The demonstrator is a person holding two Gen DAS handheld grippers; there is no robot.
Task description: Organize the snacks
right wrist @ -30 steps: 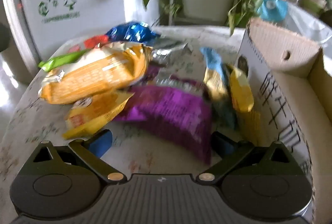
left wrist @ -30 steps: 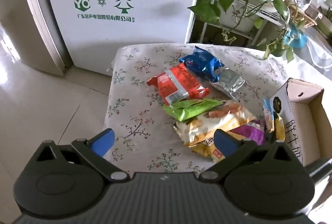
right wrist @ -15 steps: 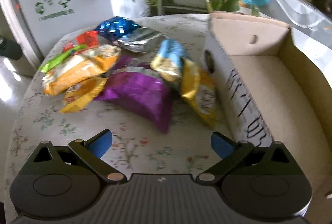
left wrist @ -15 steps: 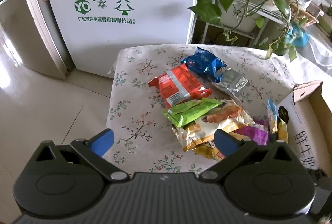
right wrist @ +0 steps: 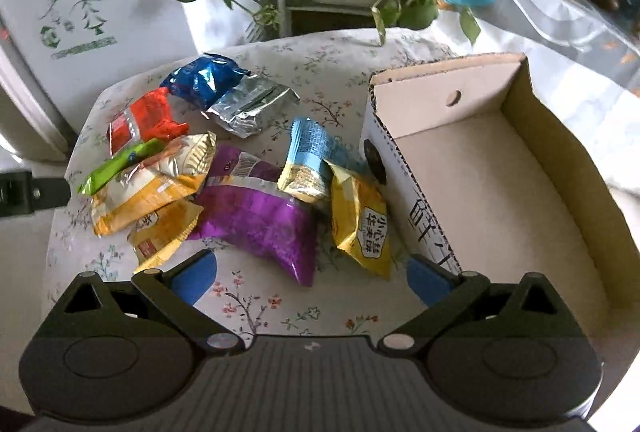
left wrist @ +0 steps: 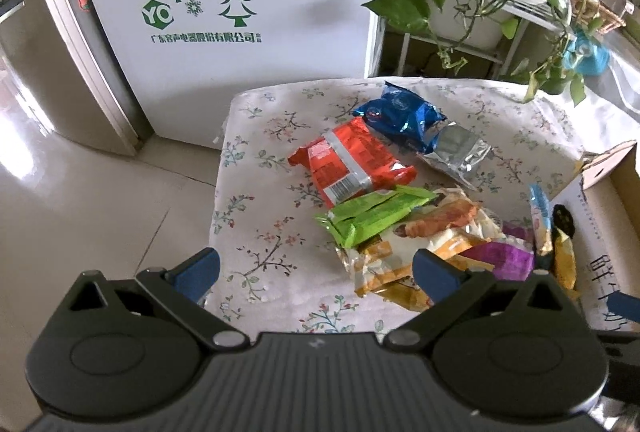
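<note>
Both claws are just hanging over the floral tablecloth [right wrist: 280, 312], left gripper [left wrist: 316, 272] and right gripper [right wrist: 312, 276] each spread wide with nothing in them. The snack packets [right wrist: 256, 220] sit heaped mid-table, the yellow one [right wrist: 362, 228] just beside the cardboard box [right wrist: 560, 167], whose inside looks bare.

Cardboard box [right wrist: 496, 167] open-topped beside packets [right wrist: 256, 216]

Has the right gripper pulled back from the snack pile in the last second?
Yes. The right gripper has backed away and risen: the purple bag now looks smaller and farther off, and the whole cardboard box is in view.
</note>
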